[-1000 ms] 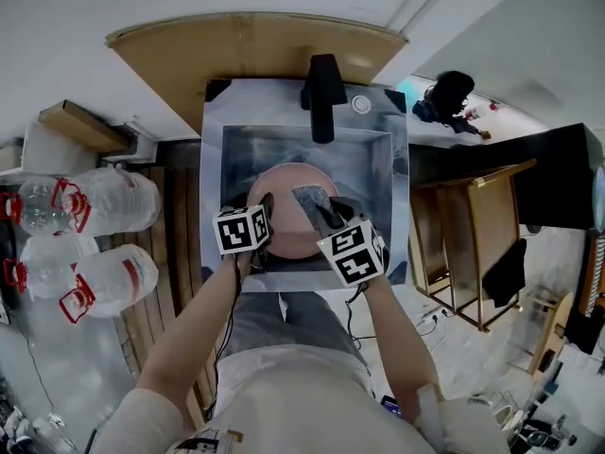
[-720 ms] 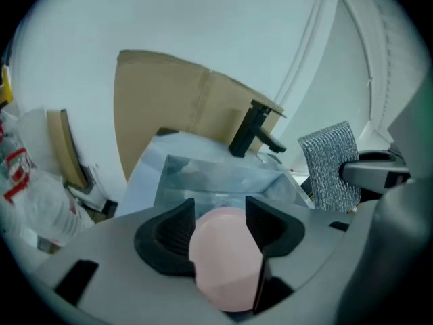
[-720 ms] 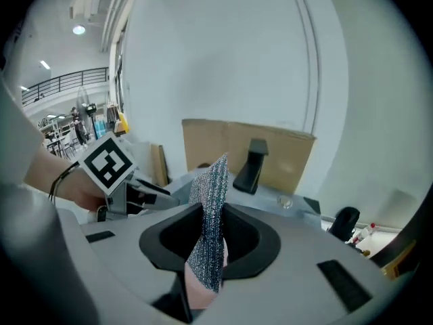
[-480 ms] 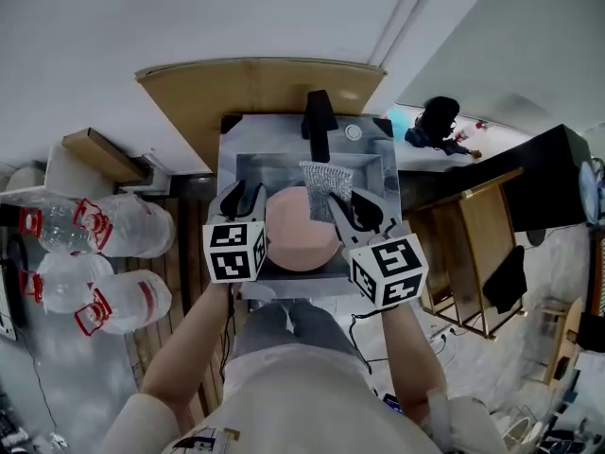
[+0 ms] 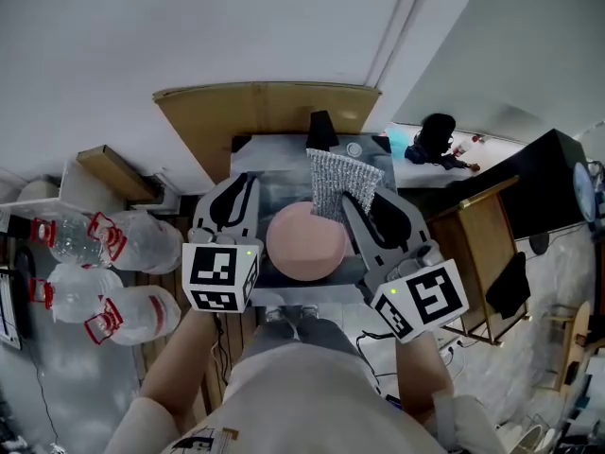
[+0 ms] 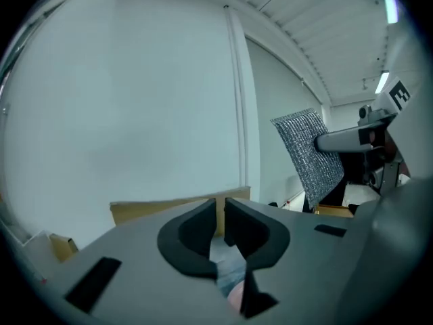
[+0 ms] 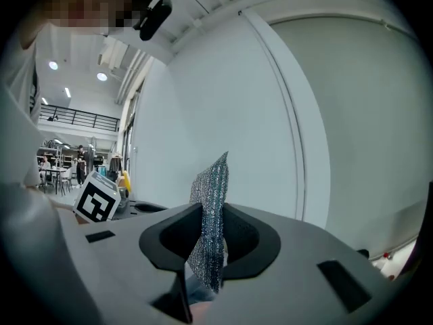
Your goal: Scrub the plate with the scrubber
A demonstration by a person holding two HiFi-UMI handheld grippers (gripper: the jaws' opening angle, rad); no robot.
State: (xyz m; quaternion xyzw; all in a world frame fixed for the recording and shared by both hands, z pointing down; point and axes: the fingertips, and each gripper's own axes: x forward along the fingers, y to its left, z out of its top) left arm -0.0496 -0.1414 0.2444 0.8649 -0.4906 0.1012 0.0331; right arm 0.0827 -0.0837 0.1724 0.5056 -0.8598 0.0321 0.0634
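Observation:
A round pink plate point(image 5: 304, 244) lies flat in the steel sink point(image 5: 284, 192). Both grippers are held well above it. My right gripper point(image 5: 364, 201) is shut on a silver mesh scrubber point(image 5: 342, 183), which stands up between its pads point(image 7: 210, 202) and hangs over the plate's far right edge. In the left gripper view the scrubber point(image 6: 312, 158) shows at the right, clear of my left gripper point(image 6: 220, 205). The left gripper point(image 5: 238, 189) hovers left of the plate; its jaws are closing, with a narrow gap left and nothing between them.
A black faucet point(image 5: 321, 126) rises at the sink's back edge, before a wooden board point(image 5: 265, 112). Large water bottles point(image 5: 123, 244) lie on the floor to the left near a cardboard box point(image 5: 109, 173). A wooden rack point(image 5: 482, 244) stands to the right.
Both grippers have lifted up out of the sink, away from the plate, the right one carrying the scrubber. The left jaws have drawn close together.

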